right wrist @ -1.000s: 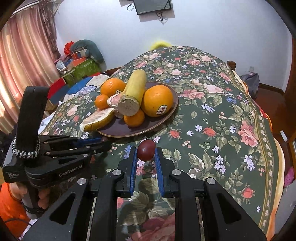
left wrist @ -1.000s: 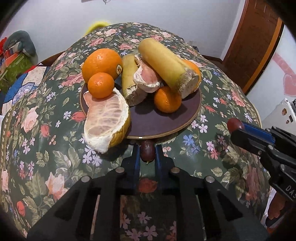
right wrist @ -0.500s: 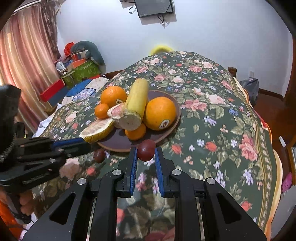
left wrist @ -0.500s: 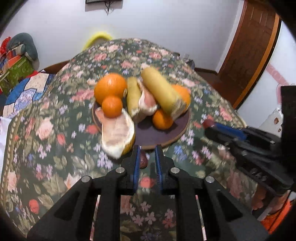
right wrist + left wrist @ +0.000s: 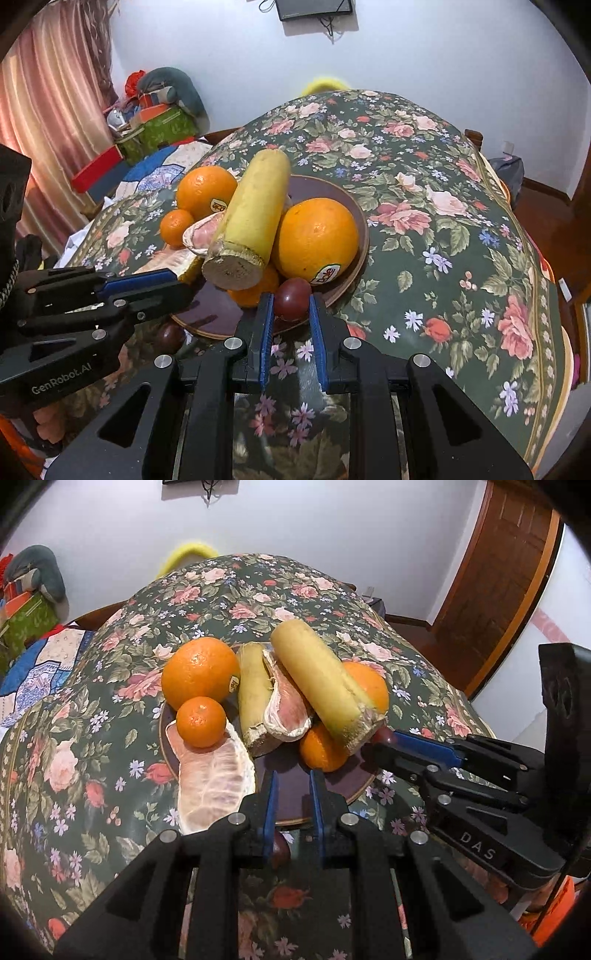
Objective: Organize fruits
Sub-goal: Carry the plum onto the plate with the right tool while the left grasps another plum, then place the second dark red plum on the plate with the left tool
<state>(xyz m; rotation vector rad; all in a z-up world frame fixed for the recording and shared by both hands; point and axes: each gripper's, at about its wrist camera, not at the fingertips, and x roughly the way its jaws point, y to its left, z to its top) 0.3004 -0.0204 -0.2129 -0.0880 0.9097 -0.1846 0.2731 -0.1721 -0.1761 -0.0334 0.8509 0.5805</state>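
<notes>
Right claw (image 5: 291, 308) now over plate rim (image 5: 364, 236), clamping plum (image 5: 292, 298); left claw (image 5: 291, 788) parted, empty.

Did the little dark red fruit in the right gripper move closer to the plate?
Yes. The small dark red round fruit held by the right gripper went forward, from the flowered tablecloth to the round brown plate's near rim.

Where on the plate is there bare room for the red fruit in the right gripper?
The plate has a bare strip at the front, between the pomelo wedge, the small orange under the cane and the near rim. It has another behind the big orange. The middle and left are stacked.
</notes>
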